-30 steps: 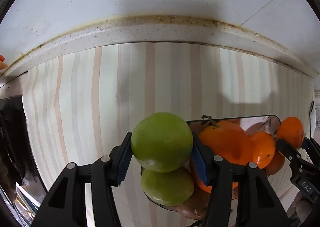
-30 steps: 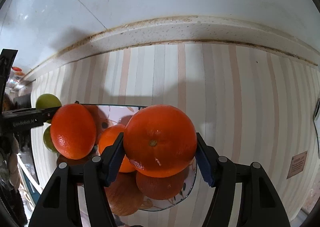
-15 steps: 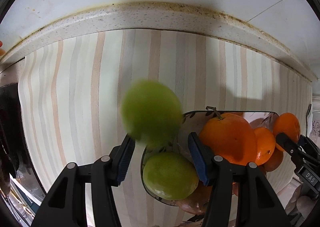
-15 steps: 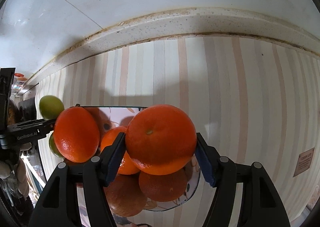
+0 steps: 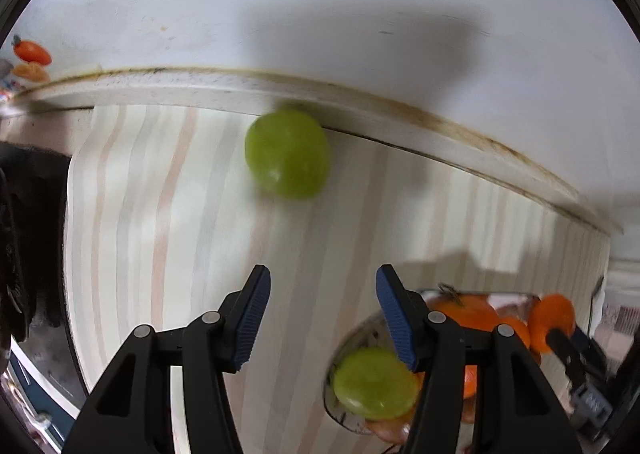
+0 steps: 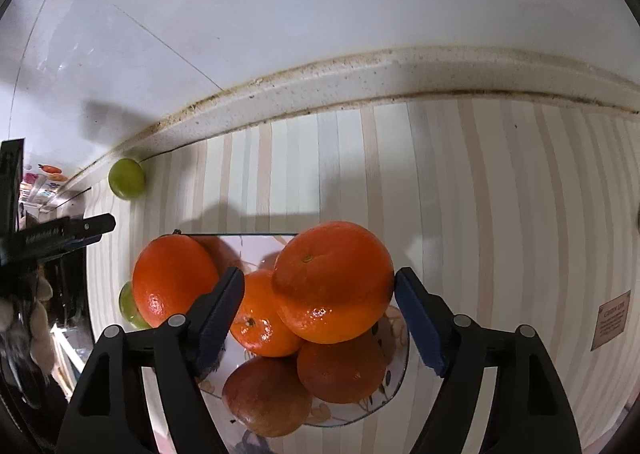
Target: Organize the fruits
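Currently the left gripper (image 5: 320, 318) stands released and empty, the green fruit (image 5: 287, 153) lying loose by the backsplash ledge (image 5: 400, 113), while the right gripper (image 6: 320, 318), jaws spread, flanks an orange (image 6: 334, 282) above the glass bowl (image 6: 394, 378); retrieving the green fruit likely comes next.

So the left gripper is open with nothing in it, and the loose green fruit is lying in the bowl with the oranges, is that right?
Not quite. The left gripper is open and empty, but the loose green fruit is not in the bowl with the oranges. The left wrist view shows it out on the striped mat, up by the counter's back edge.
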